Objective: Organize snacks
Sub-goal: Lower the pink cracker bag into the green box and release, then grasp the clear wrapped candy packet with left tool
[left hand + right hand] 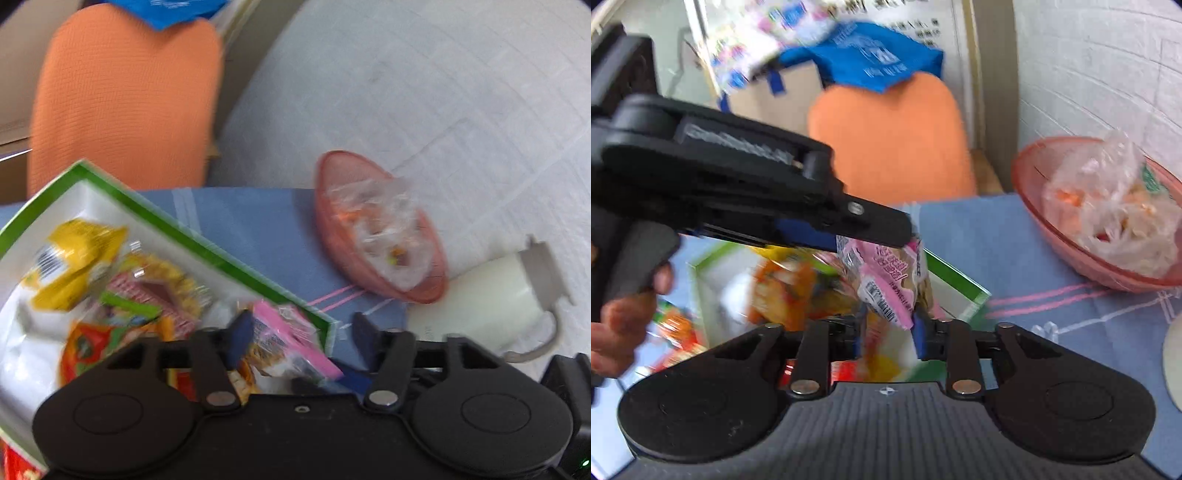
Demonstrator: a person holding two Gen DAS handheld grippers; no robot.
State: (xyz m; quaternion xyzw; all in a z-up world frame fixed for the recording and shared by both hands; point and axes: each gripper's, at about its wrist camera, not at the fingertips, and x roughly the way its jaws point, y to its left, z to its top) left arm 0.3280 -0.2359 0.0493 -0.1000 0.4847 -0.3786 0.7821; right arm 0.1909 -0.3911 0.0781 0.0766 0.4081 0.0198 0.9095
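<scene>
Right wrist view: pink snack packet (pixel 886 280) hanging upright over the near corner of the green-rimmed box (pixel 960 280), barcode facing the camera. Lower end of the packet between the fingers of the right gripper (pixel 886 338), touching the right-hand finger. Jaws of that gripper partly closed; whether the pads actually press on the wrapper cannot be told, possibly a light pinch only. Top of the packet just under the tip of the left gripper (pixel 301 336), gripped at its handle by a hand (pixel 620 317).

Left wrist view: left jaws spread wide, holding nothing, with the packet loose in the gap between them. Below and to the left, the box already loaded with a yellow packet (pixel 70 258) and other bright wrappers. Box resting on a blue cloth (pixel 258 229); pink bowl (pixel 332 221) with clear bags just beyond, a white mug (pixel 491 295) lying beside the bowl.

Step in hand, as judged: depositing the pink packet in the box, most snacks already stowed.

Next move: lower the packet inside the green rim, spread the right jaws fully, then draw both grippers clear. Keep the wrapper from catching on the rim.
</scene>
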